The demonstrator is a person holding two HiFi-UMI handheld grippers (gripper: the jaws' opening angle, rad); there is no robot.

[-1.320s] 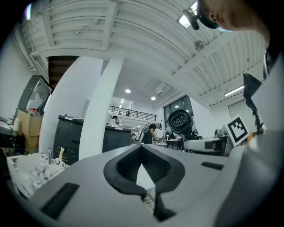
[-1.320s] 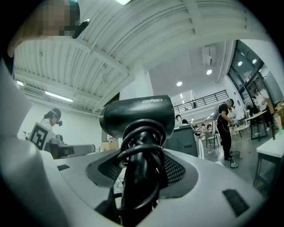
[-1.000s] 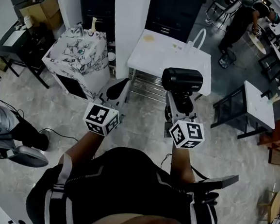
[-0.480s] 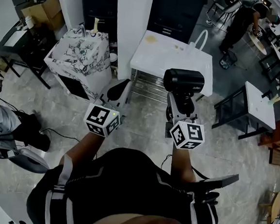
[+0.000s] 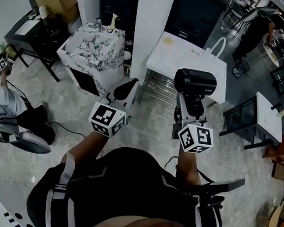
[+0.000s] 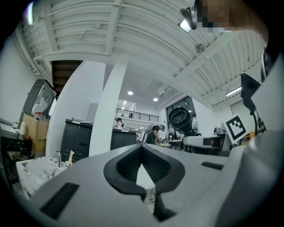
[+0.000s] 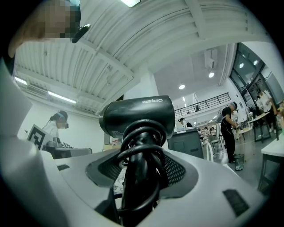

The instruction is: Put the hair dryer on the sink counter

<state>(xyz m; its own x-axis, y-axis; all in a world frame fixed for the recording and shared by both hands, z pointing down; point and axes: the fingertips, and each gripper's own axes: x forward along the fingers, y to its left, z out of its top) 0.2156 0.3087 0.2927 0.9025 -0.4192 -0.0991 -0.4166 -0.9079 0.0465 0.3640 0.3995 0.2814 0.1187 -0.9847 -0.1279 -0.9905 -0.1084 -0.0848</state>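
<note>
Head view, right gripper (image 5: 191, 104) clamped on black hair dryer (image 5: 196, 83), well right of marble sink counter (image 5: 91, 49), left gripper (image 5: 124, 88) nearer it, jaws together, empty.

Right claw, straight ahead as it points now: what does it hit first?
Probably the white table: in the head view the right claw, shut on the hair dryer, aims across its top. Its own view tilts upward, so it may pass above; depth is unclear.
</note>
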